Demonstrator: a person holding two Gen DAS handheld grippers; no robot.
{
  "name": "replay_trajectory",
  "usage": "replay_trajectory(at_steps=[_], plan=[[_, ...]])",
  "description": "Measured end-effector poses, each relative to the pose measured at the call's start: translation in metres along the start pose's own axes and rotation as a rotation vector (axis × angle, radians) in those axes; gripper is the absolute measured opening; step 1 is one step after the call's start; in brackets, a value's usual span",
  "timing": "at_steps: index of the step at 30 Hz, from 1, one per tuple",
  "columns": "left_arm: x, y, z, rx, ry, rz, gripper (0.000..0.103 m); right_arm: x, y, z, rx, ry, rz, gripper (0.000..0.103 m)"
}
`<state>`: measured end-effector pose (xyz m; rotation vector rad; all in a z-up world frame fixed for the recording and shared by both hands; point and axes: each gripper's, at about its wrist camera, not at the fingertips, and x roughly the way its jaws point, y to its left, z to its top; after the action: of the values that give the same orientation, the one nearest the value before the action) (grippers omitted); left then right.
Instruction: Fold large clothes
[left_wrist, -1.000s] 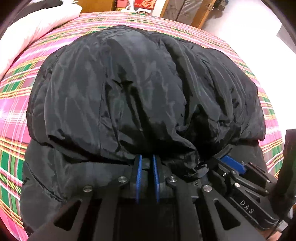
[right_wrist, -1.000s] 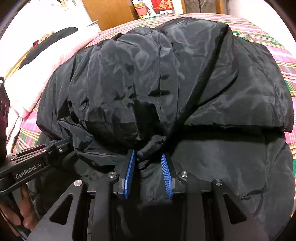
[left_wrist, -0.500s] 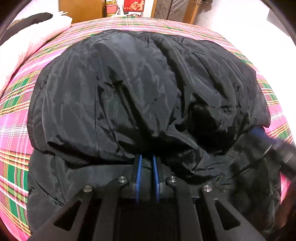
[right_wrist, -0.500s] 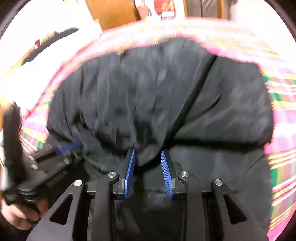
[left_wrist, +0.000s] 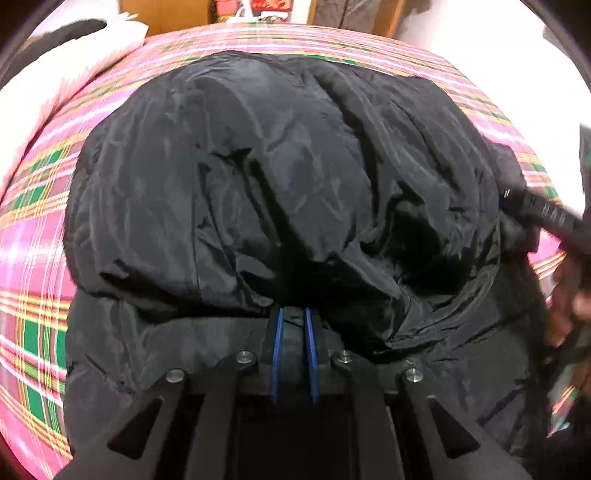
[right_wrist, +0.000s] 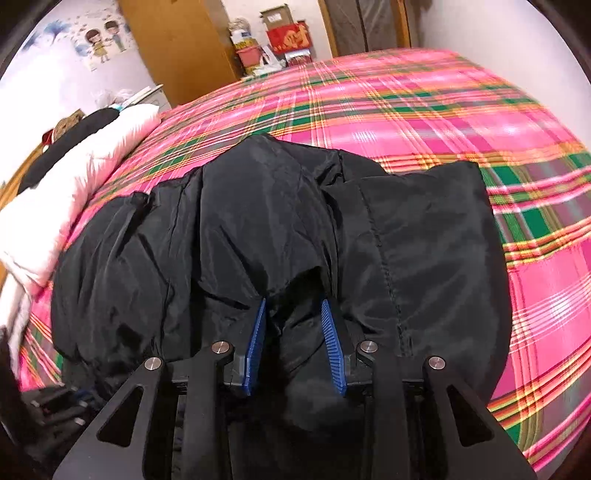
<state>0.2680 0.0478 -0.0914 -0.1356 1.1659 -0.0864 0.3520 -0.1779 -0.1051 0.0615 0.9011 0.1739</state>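
Left wrist view, bed (left_wrist: 33, 295): plaid cover, slippery underneath.
Coat (left_wrist: 280, 184): black, bunched at centre; could slide unfolded.
Left gripper (left_wrist: 294, 325): clamped on coat fold at 6 o'clock.
Right gripper (right_wrist: 293, 321): fingers apart, fabric between; may snag.

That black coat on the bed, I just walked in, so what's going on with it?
A person is folding a puffy black nylon coat on a pink and green plaid bedspread. The left gripper is pinched on a fold of it. The right gripper is open over the coat, with fabric bulging between its fingers.
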Motion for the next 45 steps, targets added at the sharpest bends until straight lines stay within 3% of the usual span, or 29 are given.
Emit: replay_trajectory(at_steps=[3, 8, 12, 13, 17, 23, 27, 34, 37, 40, 42, 45], plan=[[-0.017, 0.002, 0.006, -0.036, -0.049, -0.015, 0.013, 0.004, -0.003, -0.005, 0.014, 0.005, 0.008, 0.031], [-0.050, 0.010, 0.029, -0.066, -0.241, -0.001, 0.013, 0.002, -0.005, -0.012, 0.016, 0.008, 0.011, 0.031], [-0.051, 0.026, 0.053, -0.028, -0.352, 0.074, 0.014, 0.000, -0.003, -0.014, -0.008, 0.022, 0.013, 0.032], [-0.041, 0.034, 0.059, -0.027, -0.344, 0.081, 0.015, 0.000, -0.003, -0.014, -0.013, 0.025, 0.012, 0.032], [-0.002, 0.063, 0.067, -0.108, -0.231, -0.003, 0.017, 0.000, -0.001, -0.018, -0.018, 0.029, 0.006, 0.033], [0.006, 0.038, 0.055, 0.012, -0.266, 0.100, 0.017, -0.001, 0.001, -0.019, -0.022, 0.044, -0.005, 0.033], [-0.013, 0.050, 0.049, -0.028, -0.259, 0.066, 0.017, -0.021, 0.007, -0.015, -0.029, 0.092, -0.047, 0.034], [-0.055, 0.054, 0.037, -0.027, -0.349, 0.052, 0.017, -0.067, 0.014, -0.025, -0.052, 0.009, -0.054, 0.034], [-0.038, 0.064, 0.043, -0.027, -0.303, 0.073, 0.017, -0.061, 0.010, -0.024, -0.031, 0.018, -0.050, 0.034], [-0.008, 0.075, 0.042, -0.037, -0.220, 0.076, 0.017, -0.037, -0.005, -0.030, 0.000, 0.113, -0.079, 0.034], [-0.007, 0.074, 0.040, -0.023, -0.222, 0.077, 0.017, -0.028, -0.018, -0.038, 0.034, 0.161, -0.075, 0.034], [-0.020, 0.070, 0.032, -0.017, -0.254, 0.072, 0.017, -0.048, -0.021, -0.047, 0.038, 0.119, -0.049, 0.034]])
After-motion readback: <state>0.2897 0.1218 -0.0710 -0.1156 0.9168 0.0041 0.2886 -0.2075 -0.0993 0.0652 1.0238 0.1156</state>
